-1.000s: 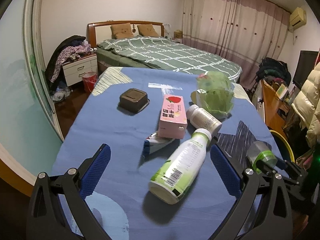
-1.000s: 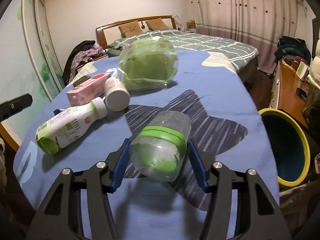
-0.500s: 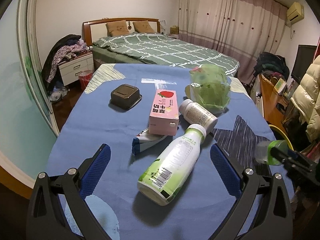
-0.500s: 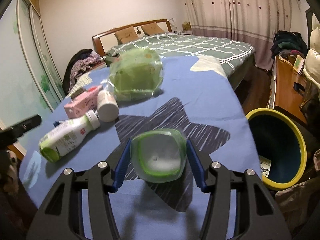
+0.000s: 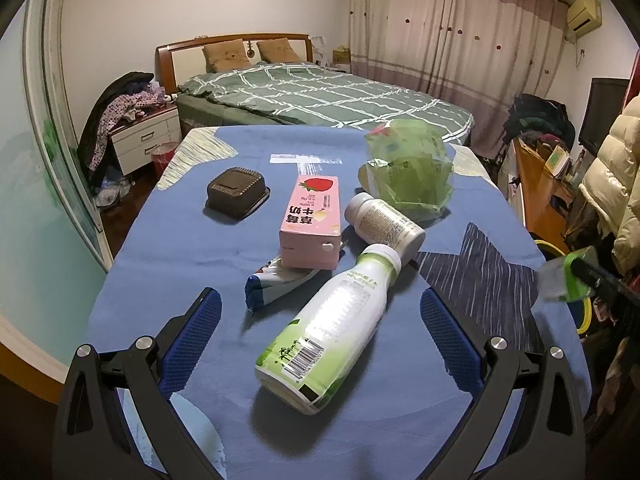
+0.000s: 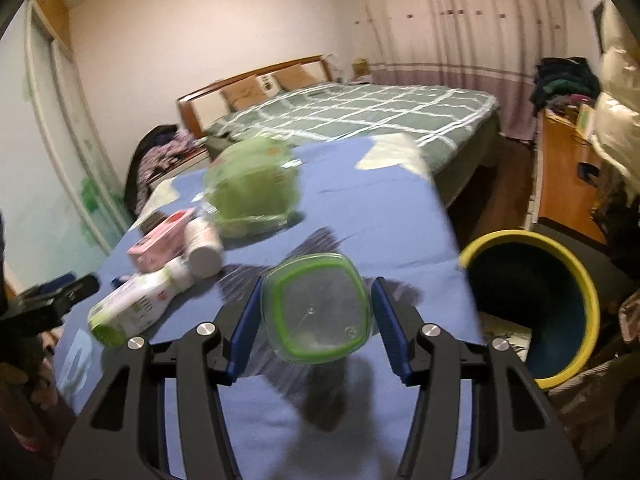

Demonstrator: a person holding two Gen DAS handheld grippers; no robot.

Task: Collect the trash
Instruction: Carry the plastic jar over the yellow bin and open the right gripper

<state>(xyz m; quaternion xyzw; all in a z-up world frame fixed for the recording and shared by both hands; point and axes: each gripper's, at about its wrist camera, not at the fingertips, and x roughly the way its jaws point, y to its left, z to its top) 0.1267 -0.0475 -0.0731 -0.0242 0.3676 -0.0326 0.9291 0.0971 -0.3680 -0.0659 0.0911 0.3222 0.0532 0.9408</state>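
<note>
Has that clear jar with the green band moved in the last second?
Yes. The clear jar, clamped in the right hand-held gripper, has been lifted off the blue table and carried right, toward the yellow-rimmed bin.

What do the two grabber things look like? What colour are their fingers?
Both look the same. The left gripper has a black frame with triangle-shaped holes, round silver bolts, and two fingers covered in bumpy blue pads. The right gripper has the same black frame, silver bolts and blue-padded fingers. No cables, writing or sleeves show.
</note>
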